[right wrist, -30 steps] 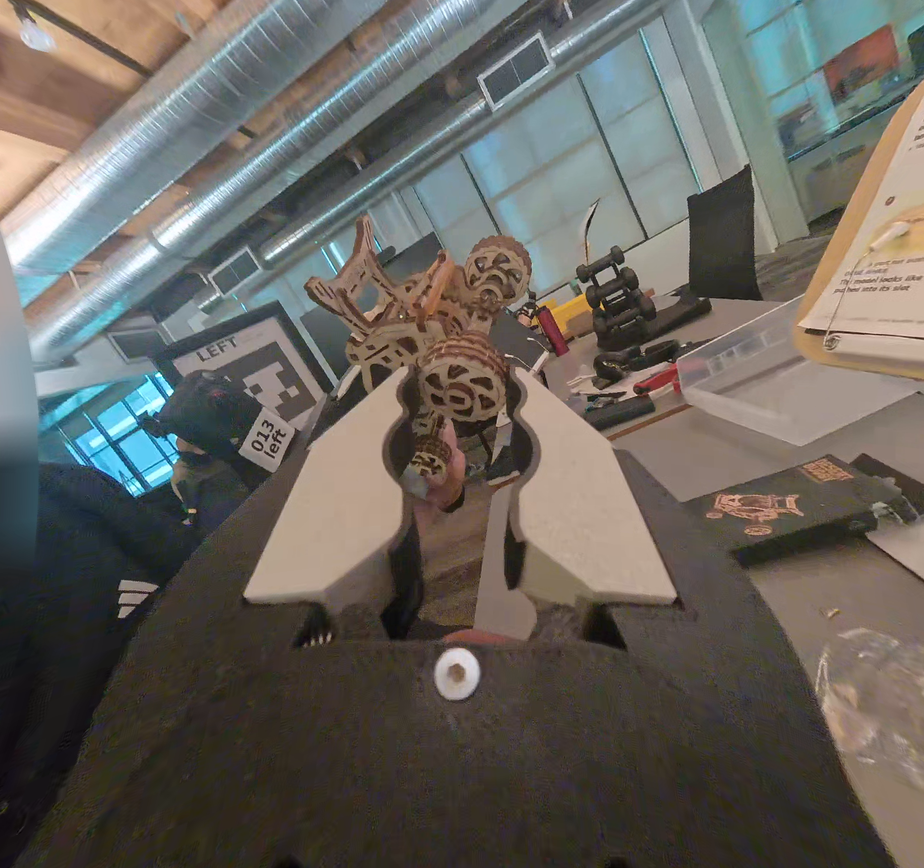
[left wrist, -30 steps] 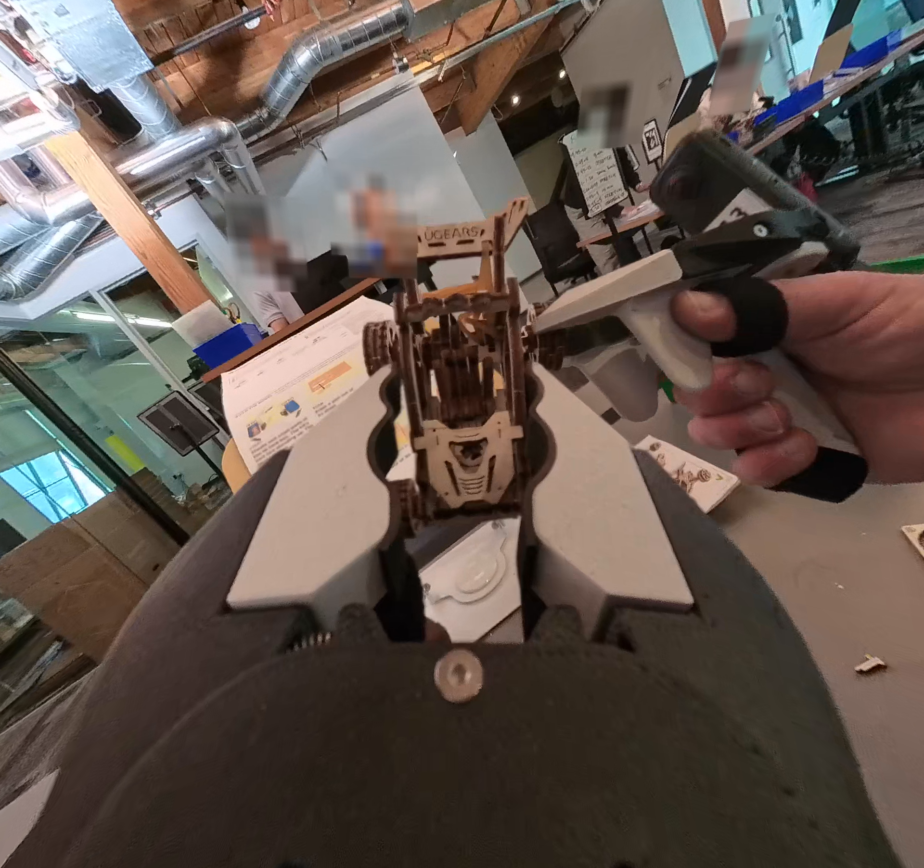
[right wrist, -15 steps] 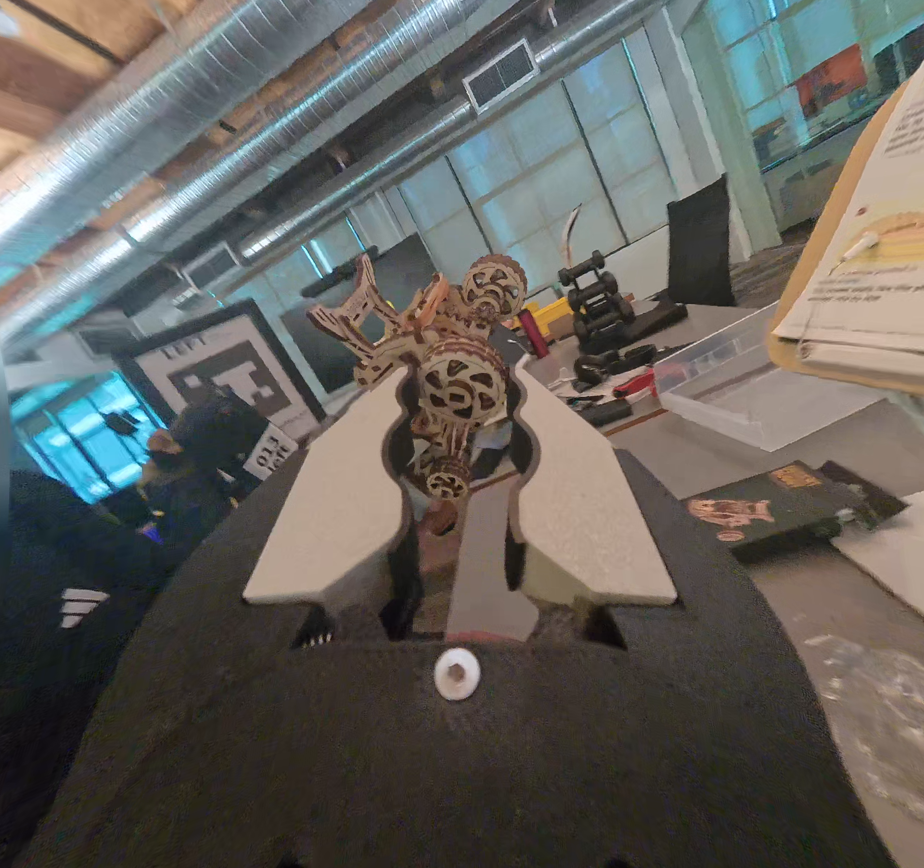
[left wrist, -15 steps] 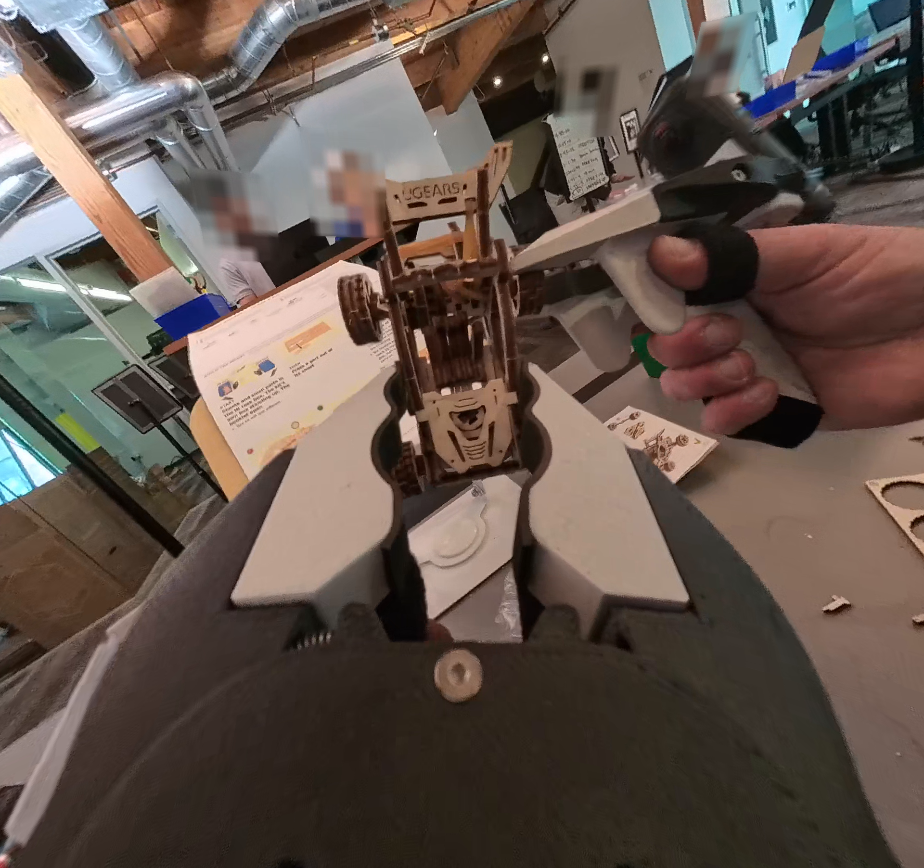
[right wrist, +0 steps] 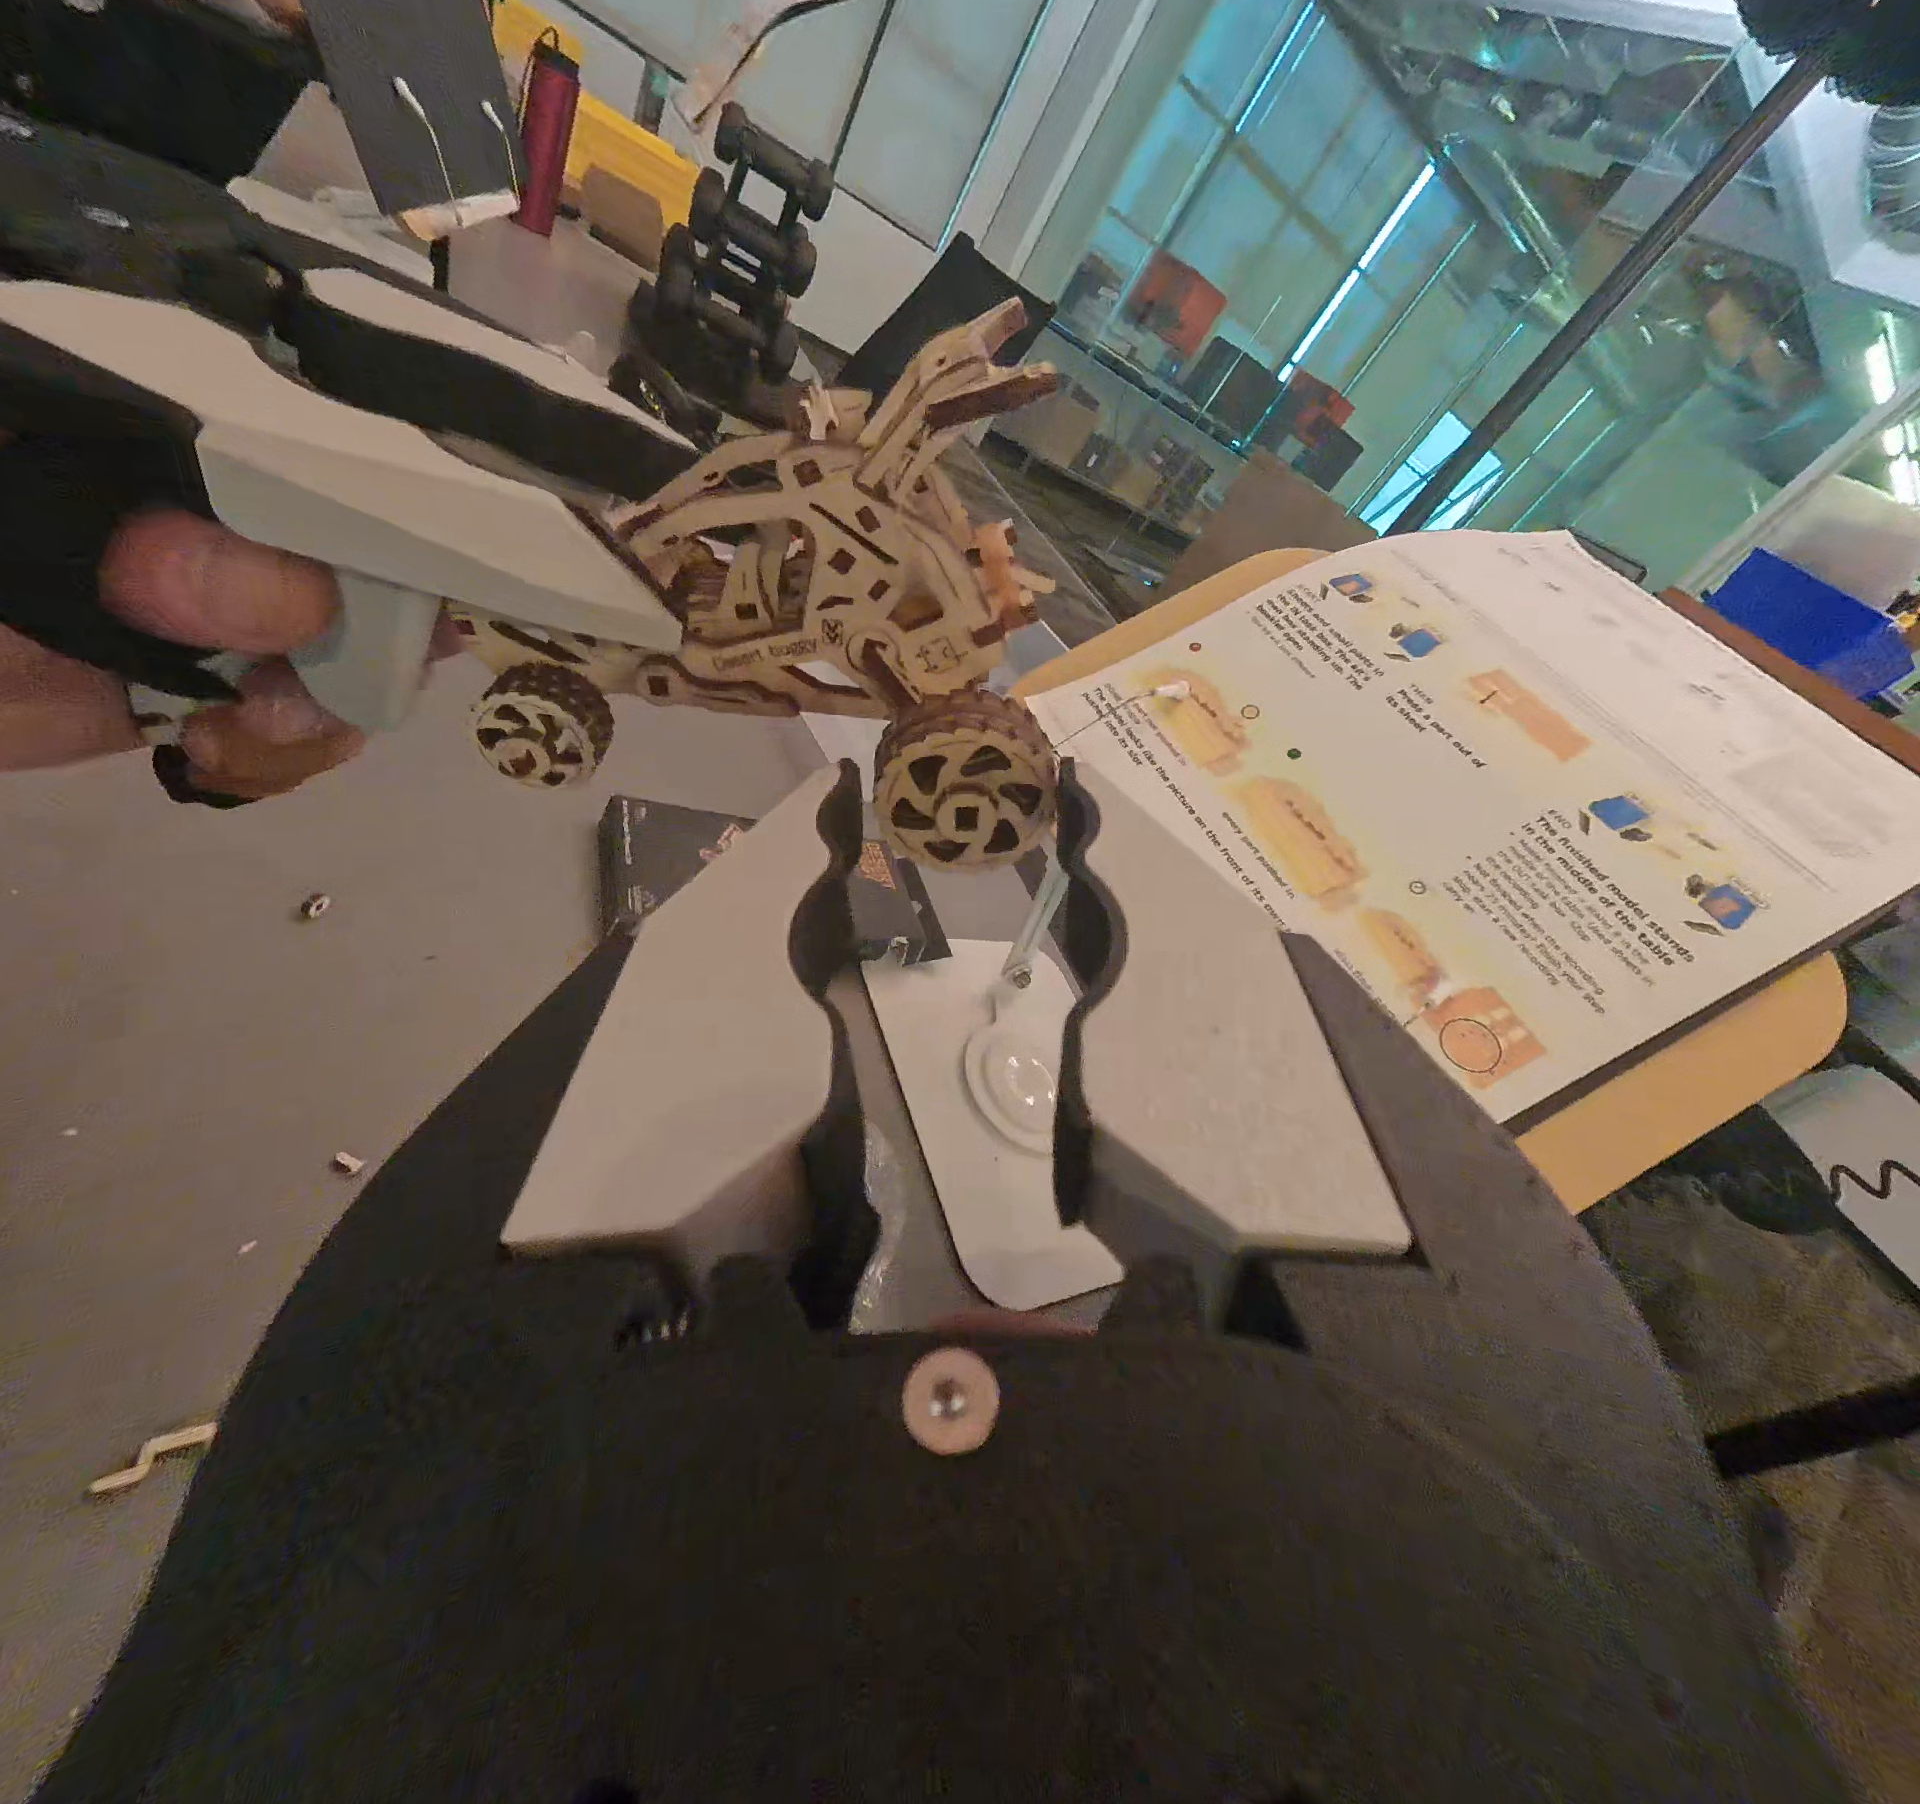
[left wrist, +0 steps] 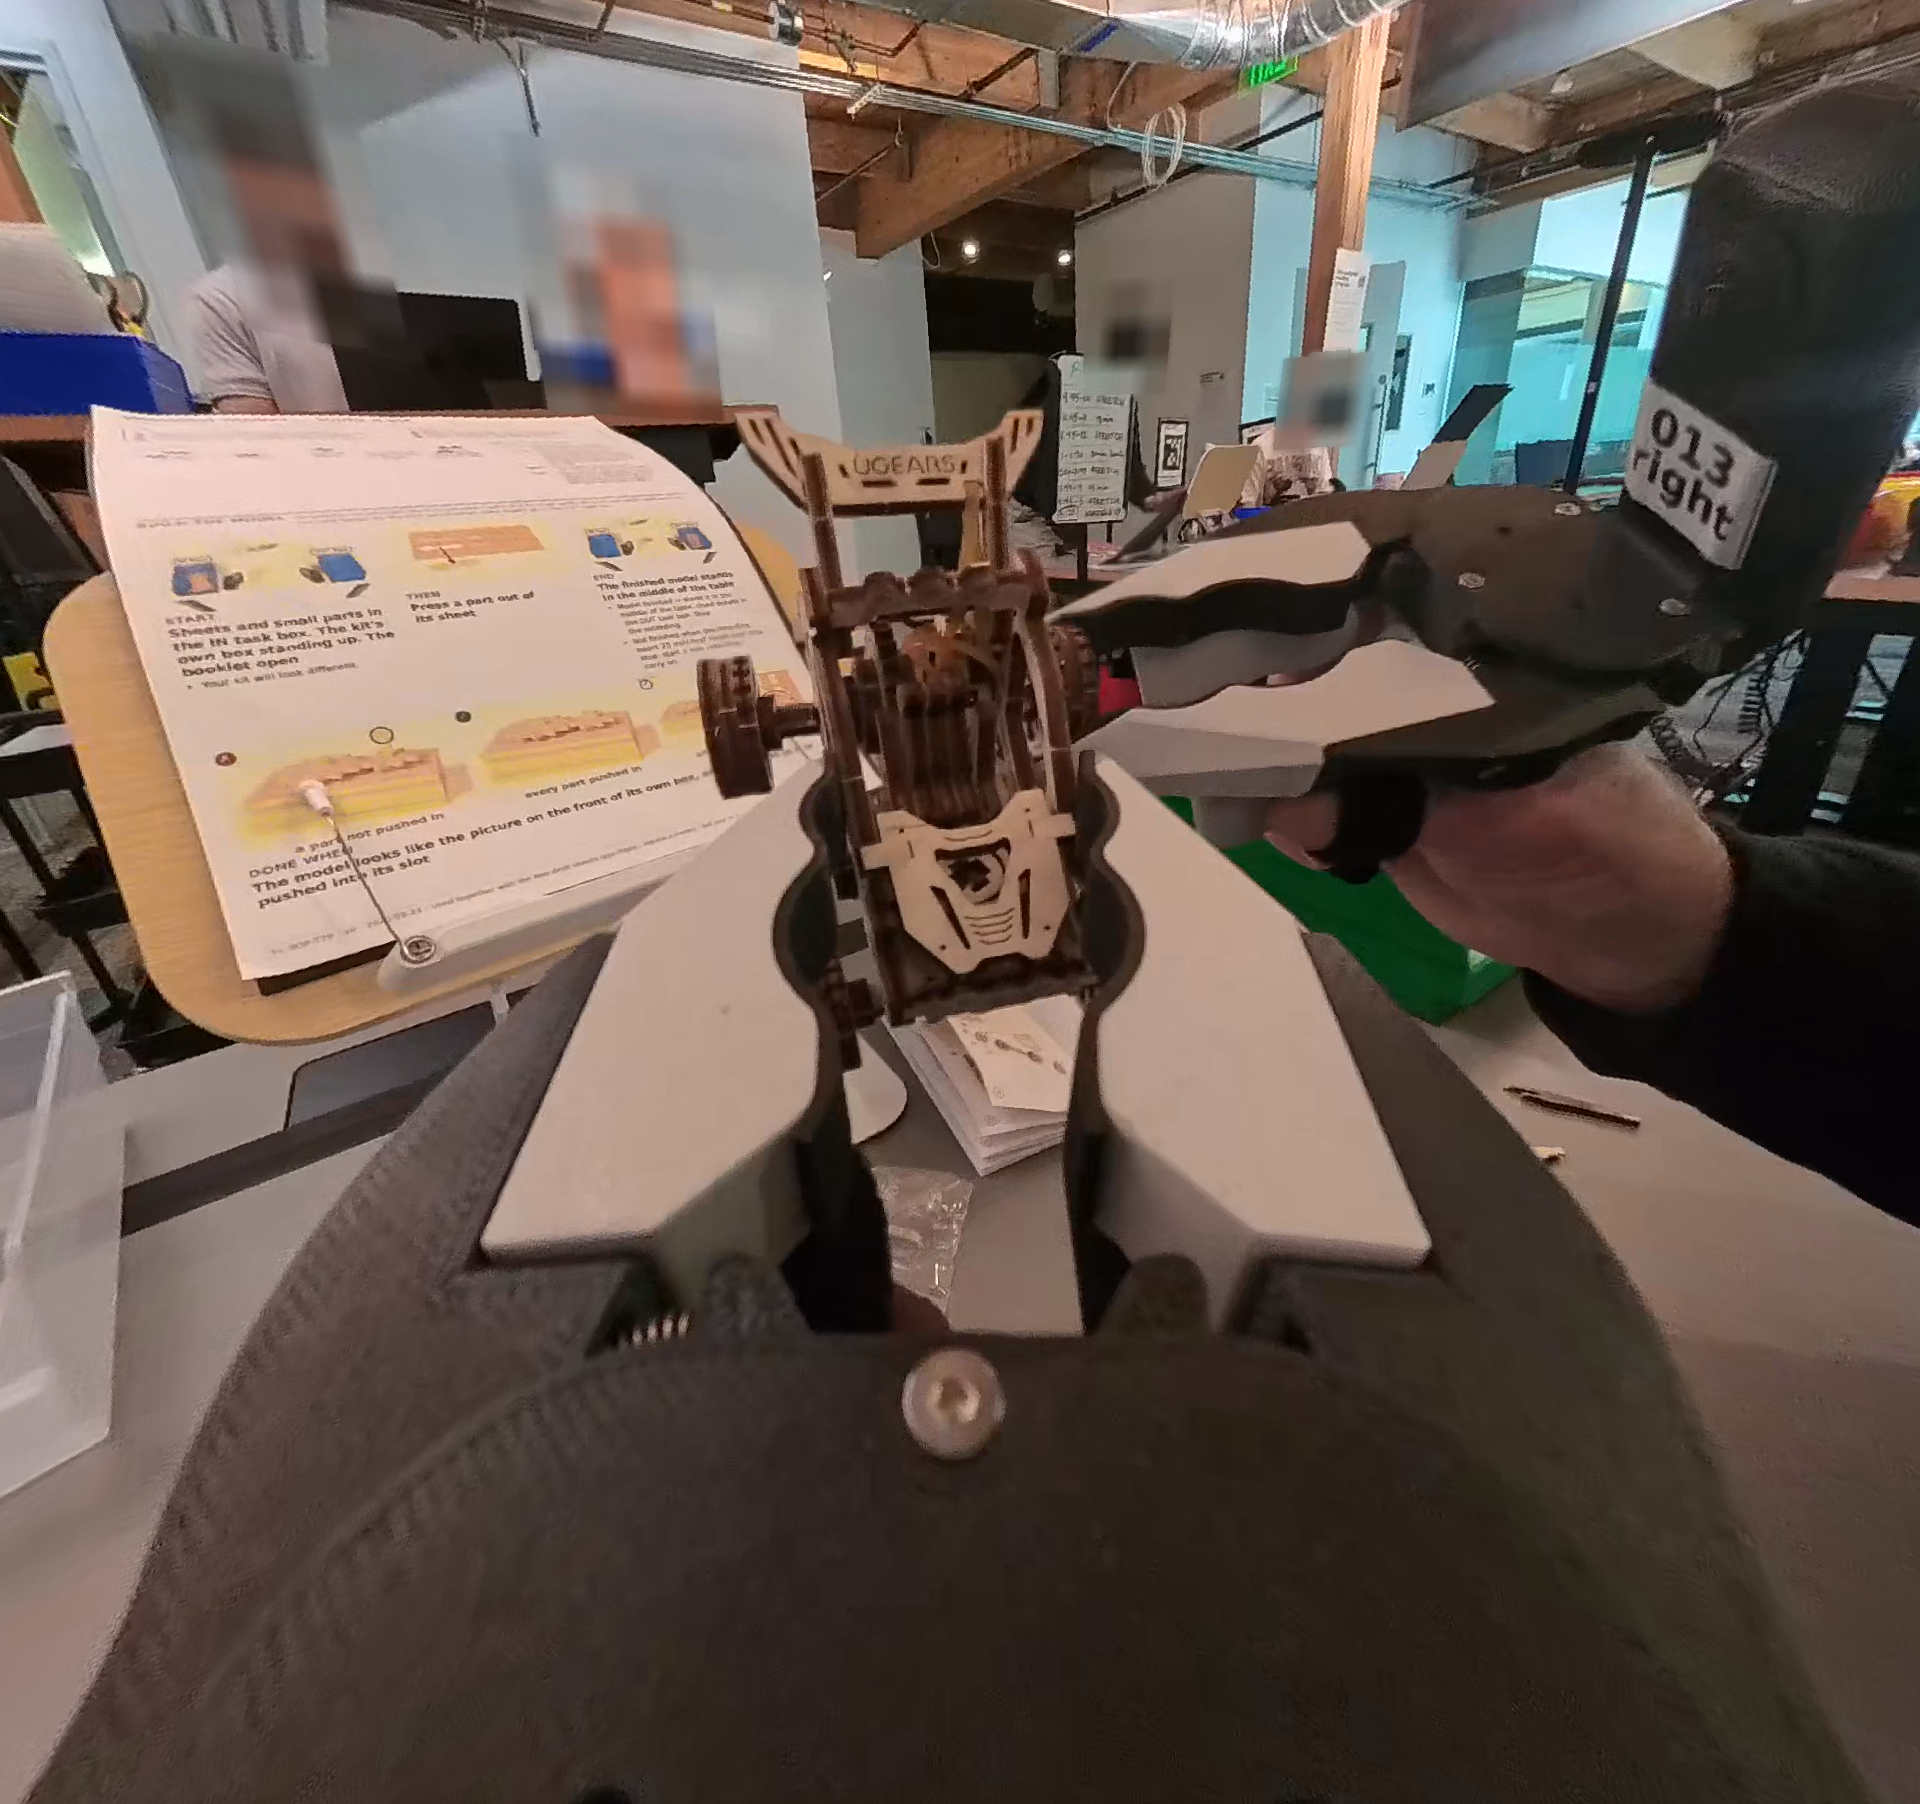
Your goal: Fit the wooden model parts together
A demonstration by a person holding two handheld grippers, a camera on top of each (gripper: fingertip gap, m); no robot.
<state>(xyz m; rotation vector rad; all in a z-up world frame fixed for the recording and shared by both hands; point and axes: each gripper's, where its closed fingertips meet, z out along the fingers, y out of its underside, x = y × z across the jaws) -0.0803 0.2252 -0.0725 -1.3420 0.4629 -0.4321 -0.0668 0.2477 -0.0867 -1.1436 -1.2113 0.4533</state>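
The wooden buggy model (left wrist: 935, 715) is held in the air over the grey table (right wrist: 208, 1079). My left gripper (left wrist: 956, 850) is shut on the model's front end, with its nose plate between the fingers. In the right wrist view the model (right wrist: 790, 591) shows side-on, level, with the left gripper (right wrist: 675, 549) clamping its front from the left. My right gripper (right wrist: 956, 809) has its fingertips closed around a rear wheel (right wrist: 961, 809). In the left wrist view the right gripper (left wrist: 1086, 684) comes in from the right onto that wheel (left wrist: 1075, 684).
An instruction sheet on a tilted board (left wrist: 395, 674) stands behind the model; it also shows in the right wrist view (right wrist: 1455, 767). A clear plastic box (left wrist: 42, 1183) is at the left, a booklet (left wrist: 997, 1068) and a black kit box (right wrist: 665, 861) lie below. Wood scraps (right wrist: 145, 1463) lie on the table.
Both grippers have swung down and round with the model, from pointing at the ceiling to facing the table and instruction sheet. The model now sits level. Both grips are unchanged.
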